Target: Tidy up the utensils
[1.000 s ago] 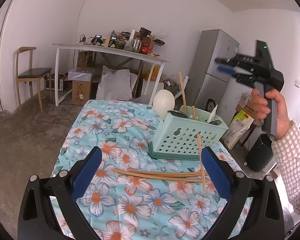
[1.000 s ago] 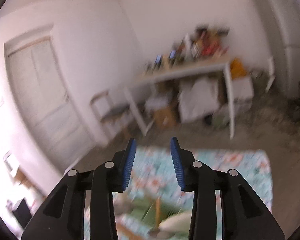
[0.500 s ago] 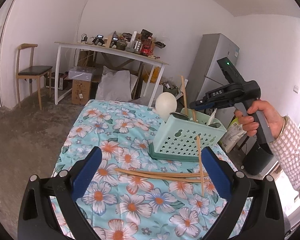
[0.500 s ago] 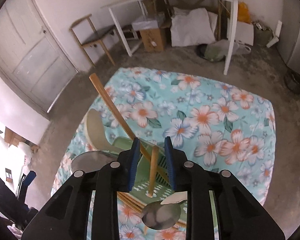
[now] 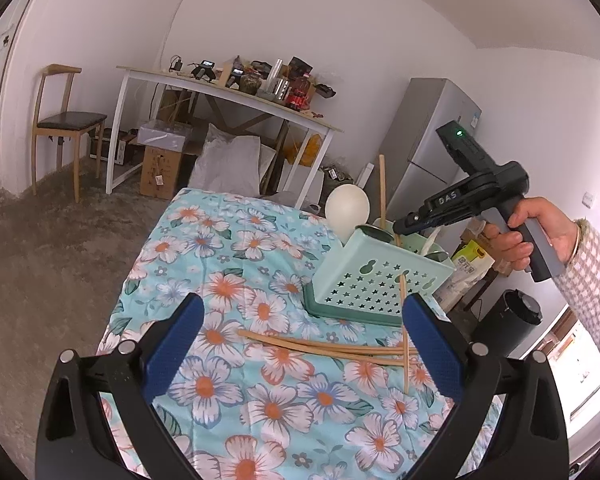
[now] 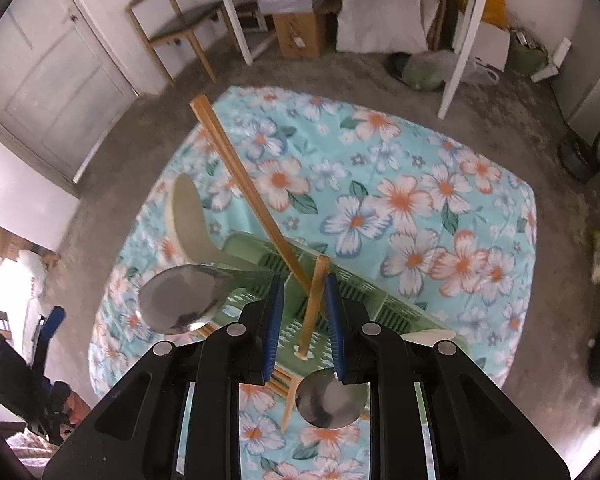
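Over the mint-green utensil basket [image 6: 252, 244], the right gripper [image 6: 304, 284] has been swung down from its raised position of a second ago and is now pointed almost straight into the compartments. Its jaws have been narrowed and are set either side of a short chopstick [image 6: 314, 304] standing in the basket; a sliver of space is seen on one side, so the stick is judged straddled, not yet pinched. A tidying step inside the basket is thus suggested, while three or four loose chopsticks [image 5: 320, 348] are left on the floral tablecloth [image 5: 228, 248], just in front of the basket. The left gripper [image 5: 300, 308] is held wide above them with nothing between its pads. Only in the right wrist view are the basket's contents laid out: two steel spoons [image 6: 180, 304], a pale rice paddle [image 6: 188, 216] and a long leaning chopstick [image 6: 240, 176]. Only the left wrist view shows the person's hand [image 5: 536, 236] (and the loose sticks in full).
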A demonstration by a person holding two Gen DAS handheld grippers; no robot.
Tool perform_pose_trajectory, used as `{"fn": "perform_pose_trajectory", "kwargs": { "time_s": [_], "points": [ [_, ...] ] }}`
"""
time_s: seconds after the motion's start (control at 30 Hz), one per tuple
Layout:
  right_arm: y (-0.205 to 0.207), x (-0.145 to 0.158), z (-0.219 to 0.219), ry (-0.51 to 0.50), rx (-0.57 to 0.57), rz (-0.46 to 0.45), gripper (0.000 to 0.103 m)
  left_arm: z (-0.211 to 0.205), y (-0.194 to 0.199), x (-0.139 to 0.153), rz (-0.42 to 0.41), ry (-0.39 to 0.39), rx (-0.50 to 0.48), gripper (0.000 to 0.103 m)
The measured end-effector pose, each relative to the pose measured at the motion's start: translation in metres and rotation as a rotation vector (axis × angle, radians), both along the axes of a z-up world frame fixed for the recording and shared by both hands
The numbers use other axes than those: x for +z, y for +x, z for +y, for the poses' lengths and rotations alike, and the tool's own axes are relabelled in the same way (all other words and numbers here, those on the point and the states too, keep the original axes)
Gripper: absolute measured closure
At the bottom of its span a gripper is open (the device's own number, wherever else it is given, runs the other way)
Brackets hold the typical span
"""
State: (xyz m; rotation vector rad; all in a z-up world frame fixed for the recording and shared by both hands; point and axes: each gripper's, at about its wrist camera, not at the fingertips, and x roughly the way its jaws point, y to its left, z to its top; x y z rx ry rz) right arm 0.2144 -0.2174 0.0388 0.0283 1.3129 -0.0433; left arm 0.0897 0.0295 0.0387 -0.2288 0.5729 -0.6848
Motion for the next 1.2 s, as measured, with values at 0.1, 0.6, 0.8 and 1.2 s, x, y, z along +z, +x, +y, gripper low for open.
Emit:
{"fn": "perform_pose_trajectory", "kwargs": {
  "time_s": [0.1, 0.6, 0.8, 1.2],
  "points": [
    [0.004, -0.007, 0.001, -0.039, -0.006, 0.047, 0.083, 0.005, 0.001, -0.001, 0.007, -0.011, 0.002, 0.006],
    [0.014, -0.011, 0.009, -0.131, -0.018, 0.095, 0.082, 0.026, 0.003, -0.004, 0.035, -0.069, 0.022, 0.006],
    [0.018, -0.021, 0.010, -0.125, -0.025, 0.110, 0.082, 0.028, 0.003, -0.005, 0.045, -0.082, 0.022, 0.006],
    [0.010, -0.013, 0.005, -0.050, -0.054, 0.031, 0.098, 0.031, 0.002, -0.005, 0.046, -0.087, 0.028, 0.006]
  ]
}}
